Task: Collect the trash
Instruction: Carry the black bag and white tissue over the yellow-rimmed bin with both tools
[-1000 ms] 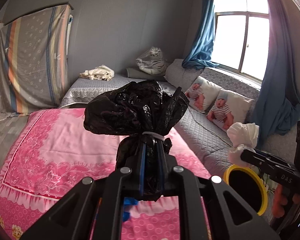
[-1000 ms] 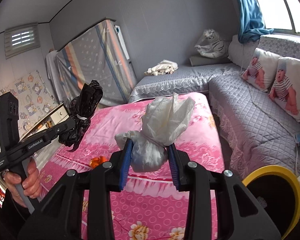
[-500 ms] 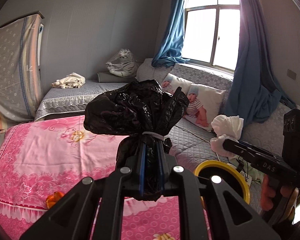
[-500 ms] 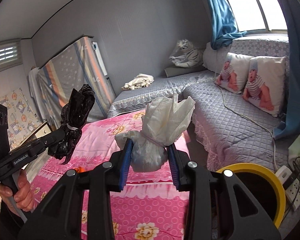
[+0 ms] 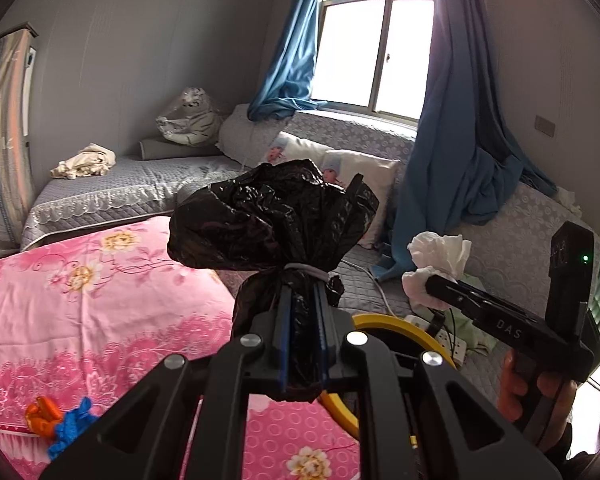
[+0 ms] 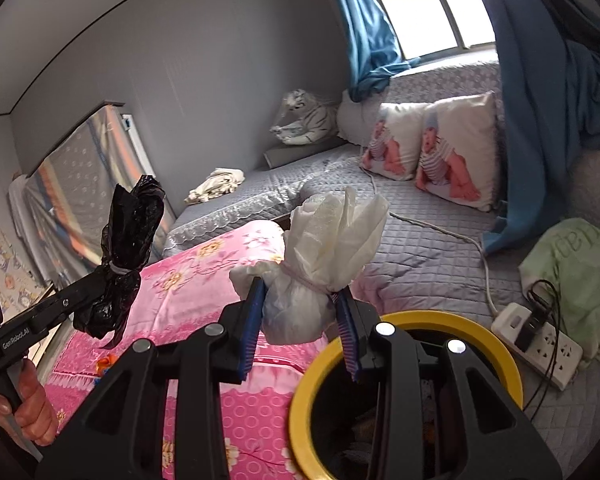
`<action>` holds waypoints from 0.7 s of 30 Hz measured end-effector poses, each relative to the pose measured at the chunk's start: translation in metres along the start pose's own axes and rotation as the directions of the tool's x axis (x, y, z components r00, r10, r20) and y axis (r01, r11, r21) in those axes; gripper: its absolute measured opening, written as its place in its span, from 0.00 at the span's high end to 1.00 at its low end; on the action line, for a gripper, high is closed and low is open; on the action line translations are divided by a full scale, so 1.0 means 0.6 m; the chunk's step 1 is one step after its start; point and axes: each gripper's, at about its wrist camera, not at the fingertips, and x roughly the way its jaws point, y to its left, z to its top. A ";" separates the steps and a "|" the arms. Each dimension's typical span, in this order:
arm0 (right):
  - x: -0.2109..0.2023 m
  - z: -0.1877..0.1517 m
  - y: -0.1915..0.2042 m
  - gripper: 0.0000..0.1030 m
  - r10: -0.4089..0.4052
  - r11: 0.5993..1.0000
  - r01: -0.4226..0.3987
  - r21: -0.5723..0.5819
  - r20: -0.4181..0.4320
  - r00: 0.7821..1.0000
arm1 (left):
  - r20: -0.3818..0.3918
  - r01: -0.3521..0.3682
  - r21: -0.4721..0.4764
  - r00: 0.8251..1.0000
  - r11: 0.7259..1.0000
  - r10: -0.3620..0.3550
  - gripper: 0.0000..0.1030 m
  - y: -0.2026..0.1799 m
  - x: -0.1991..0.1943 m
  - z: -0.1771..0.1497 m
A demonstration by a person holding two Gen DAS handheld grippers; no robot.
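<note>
1. L gripper (image 5: 302,334) is clamping a black bag (image 5: 274,216) by the lower bulge, under its tie. Jaws are standing narrow, pads pressing the plastic. Bag's ruffled top is fanning out above the tie.
2. R gripper (image 6: 300,320) is clamping a white bag (image 6: 320,256), also tied. Jaws are sitting partway apart, blue pads squeezing both sides of the bag's lower bulge.
3. Both bags are hanging in the air, touching nothing but the pads.
4. Bin (image 6: 488,336) w/ yellow rim is sitting on the floor just below and right of the R gripper in its view. White bag is hovering near the rim's left edge, not inside. Bin contents are too dark to tell.
5. In L view the bin's rim (image 5: 384,322) is peeking out behind the L gripper; black bag is above and left of it.
6. Pink blanket (image 5: 100,300) is lying to the left of the bin; orange scrap (image 5: 42,420) and blue scrap (image 5: 70,428) are resting on it, touching each other, near its lower left edge.
7. Power strip (image 6: 540,356) is lying on the grey quilt (image 6: 420,248) right of the bin, cables plugged in.
8. A hand is gripping each handle: L hand (image 6: 30,404), R hand (image 5: 540,392).
</note>
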 end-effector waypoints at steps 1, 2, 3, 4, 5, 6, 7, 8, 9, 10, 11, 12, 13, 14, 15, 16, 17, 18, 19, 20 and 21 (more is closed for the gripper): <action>0.002 -0.002 -0.011 0.68 -0.006 1.000 0.006 0.011 -0.004 1.000 | -0.009 0.012 0.003 1.000 1.000 -0.012 0.90 -0.006 0.010 -0.001; 0.002 -0.005 -0.018 0.68 -0.012 1.000 0.012 0.018 -0.006 1.000 | -0.017 0.020 0.006 1.000 1.000 -0.020 0.90 -0.013 0.018 -0.002; 0.004 -0.006 -0.026 0.68 -0.019 0.999 0.019 0.026 -0.010 1.000 | -0.027 0.030 0.006 0.999 1.000 -0.029 0.90 -0.018 0.028 -0.004; 0.006 -0.010 -0.036 0.68 -0.029 0.999 0.029 0.036 -0.018 0.999 | -0.036 0.040 0.006 0.999 0.999 -0.040 0.90 -0.021 0.035 -0.006; 0.006 -0.014 -0.041 0.68 -0.034 0.998 0.035 0.043 -0.023 0.999 | -0.046 0.053 0.006 0.998 0.999 -0.053 0.90 -0.027 0.044 -0.008; 0.007 -0.017 -0.042 0.68 -0.039 0.998 0.040 0.048 -0.029 0.999 | -0.058 0.066 0.007 0.996 0.998 -0.065 0.90 -0.031 0.053 -0.010; 0.011 -0.021 -0.049 0.68 -0.045 0.998 0.047 0.051 -0.040 0.998 | -0.075 0.081 0.009 0.994 0.997 -0.080 0.90 -0.037 0.064 -0.014; 0.011 -0.028 -0.053 0.68 -0.049 0.997 0.052 0.053 -0.047 0.998 | -0.092 0.094 0.012 0.991 0.995 -0.093 0.90 -0.043 0.074 -0.018; 0.013 -0.031 -0.057 0.68 -0.055 0.997 0.058 0.055 -0.053 0.997 | -0.103 0.101 0.011 0.990 0.995 -0.099 0.90 -0.047 0.083 -0.022; 0.017 -0.036 -0.062 0.68 -0.063 0.996 0.067 0.054 -0.063 0.996 | -0.118 0.107 0.013 0.987 0.994 -0.105 0.90 -0.053 0.094 -0.025; 0.020 -0.040 -0.066 0.68 -0.067 0.996 0.071 0.057 -0.070 0.995 | -0.129 0.115 0.016 0.985 0.993 -0.112 0.90 -0.058 0.102 -0.028; 0.022 -0.044 -0.071 0.68 -0.069 0.995 0.074 0.063 -0.077 0.995 | -0.138 0.121 0.019 0.983 0.992 -0.117 0.90 -0.064 0.112 -0.031; 0.026 -0.049 -0.078 0.68 -0.072 0.994 0.078 0.072 -0.088 0.994 | -0.146 0.124 0.021 0.982 0.992 -0.120 0.90 -0.067 0.119 -0.034; 0.029 -0.053 -0.082 0.68 -0.076 0.993 0.084 0.077 -0.095 0.993 | -0.158 0.130 0.020 0.979 0.991 -0.126 0.90 -0.072 0.129 -0.039; 0.032 -0.058 -0.088 0.68 -0.084 0.992 0.093 0.085 -0.104 0.991 | -0.165 0.135 0.018 0.978 0.991 -0.130 0.90 -0.074 0.134 -0.042; 0.034 -0.062 -0.094 0.68 -0.087 0.991 0.097 0.092 -0.111 0.990 | -0.178 0.140 0.016 0.975 0.990 -0.135 0.90 -0.079 0.146 -0.046; 0.037 -0.066 -0.100 0.68 -0.087 0.990 0.099 0.100 -0.120 0.989 | -0.184 0.141 0.015 0.974 0.990 -0.136 0.90 -0.081 0.152 -0.049; 0.039 -0.069 -0.104 0.68 -0.088 0.989 0.101 0.105 -0.126 0.988 | -0.191 0.141 0.013 0.972 0.990 -0.136 0.90 -0.082 0.162 -0.053; 0.041 -0.074 -0.110 0.68 -0.094 0.988 0.109 0.112 -0.133 0.987 | -0.200 0.143 0.008 0.970 0.990 -0.139 0.90 -0.084 0.170 -0.056; 0.044 -0.075 -0.113 0.68 -0.098 0.987 0.115 0.115 -0.137 0.986 | -0.213 0.150 -0.002 0.966 0.989 -0.147 0.90 -0.084 0.180 -0.060; 0.046 -0.078 -0.118 0.68 -0.103 0.985 0.121 0.120 -0.145 0.984 | -0.226 0.157 -0.012 0.962 0.988 -0.156 0.90 -0.085 0.189 -0.063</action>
